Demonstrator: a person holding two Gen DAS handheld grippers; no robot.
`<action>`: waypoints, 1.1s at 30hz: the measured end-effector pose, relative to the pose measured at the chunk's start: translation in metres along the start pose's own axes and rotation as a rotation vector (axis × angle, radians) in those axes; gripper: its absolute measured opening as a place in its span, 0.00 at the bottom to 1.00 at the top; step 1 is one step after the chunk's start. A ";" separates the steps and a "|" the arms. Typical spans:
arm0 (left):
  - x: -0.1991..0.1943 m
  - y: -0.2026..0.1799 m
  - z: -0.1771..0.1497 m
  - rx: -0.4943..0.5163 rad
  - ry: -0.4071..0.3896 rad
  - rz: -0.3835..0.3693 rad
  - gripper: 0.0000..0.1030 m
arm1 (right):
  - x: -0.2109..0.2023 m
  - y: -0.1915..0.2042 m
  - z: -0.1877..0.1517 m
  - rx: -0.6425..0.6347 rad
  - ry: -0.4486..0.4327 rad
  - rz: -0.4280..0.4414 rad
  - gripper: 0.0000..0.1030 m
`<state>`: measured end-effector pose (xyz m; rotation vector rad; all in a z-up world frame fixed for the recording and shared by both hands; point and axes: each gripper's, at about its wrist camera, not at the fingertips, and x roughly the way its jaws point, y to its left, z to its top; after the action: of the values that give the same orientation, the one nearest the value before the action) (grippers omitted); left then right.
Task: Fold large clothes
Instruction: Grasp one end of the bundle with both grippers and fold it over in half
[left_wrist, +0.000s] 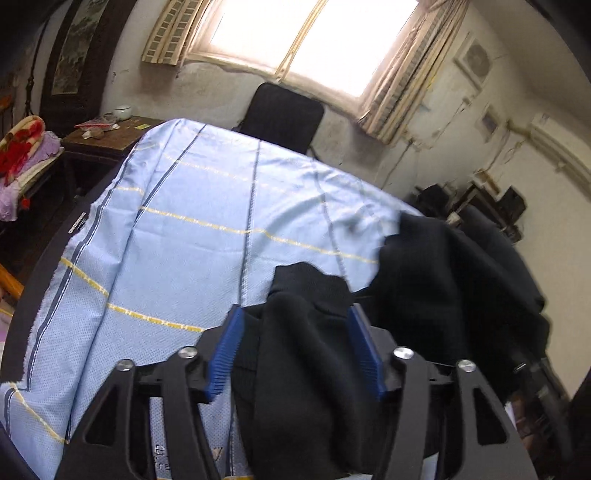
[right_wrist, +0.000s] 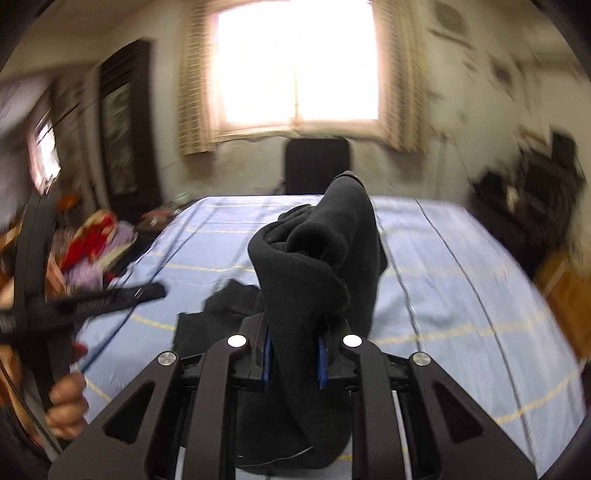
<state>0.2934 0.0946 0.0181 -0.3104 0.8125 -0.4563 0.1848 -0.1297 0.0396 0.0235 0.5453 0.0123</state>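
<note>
A black knit garment (left_wrist: 443, 288) lies bunched at the near right of a bed spread with a light blue striped sheet (left_wrist: 192, 236). My left gripper (left_wrist: 295, 314) has a thick fold of it filling the gap between its blue pads, and a ribbed hem stands up above the fingertips. In the right wrist view my right gripper (right_wrist: 294, 338) is shut tight on another bunch of the black garment (right_wrist: 317, 258), which rises in a twisted hump above the fingers. More black cloth trails left onto the blue sheet (right_wrist: 461, 295). A hand (right_wrist: 66, 402) shows at the lower left, blurred.
A black chair (left_wrist: 284, 114) stands at the bed's far end under a bright window. At the far left are a dark side table (left_wrist: 103, 144) holding a bowl and red and purple blankets (left_wrist: 22, 147). Dark clutter (left_wrist: 480, 206) lines the right wall.
</note>
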 end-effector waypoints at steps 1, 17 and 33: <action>-0.005 0.000 0.002 -0.002 -0.008 -0.029 0.70 | 0.001 0.011 -0.001 -0.036 -0.004 0.006 0.16; 0.015 0.018 0.002 -0.103 0.120 -0.244 0.92 | 0.024 0.101 -0.049 -0.367 0.035 0.085 0.16; 0.057 0.064 -0.015 -0.159 0.255 -0.167 0.53 | 0.055 0.137 -0.072 -0.512 0.167 0.210 0.18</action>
<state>0.3334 0.1191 -0.0554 -0.4759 1.0796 -0.5968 0.1935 0.0094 -0.0469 -0.4230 0.6919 0.3602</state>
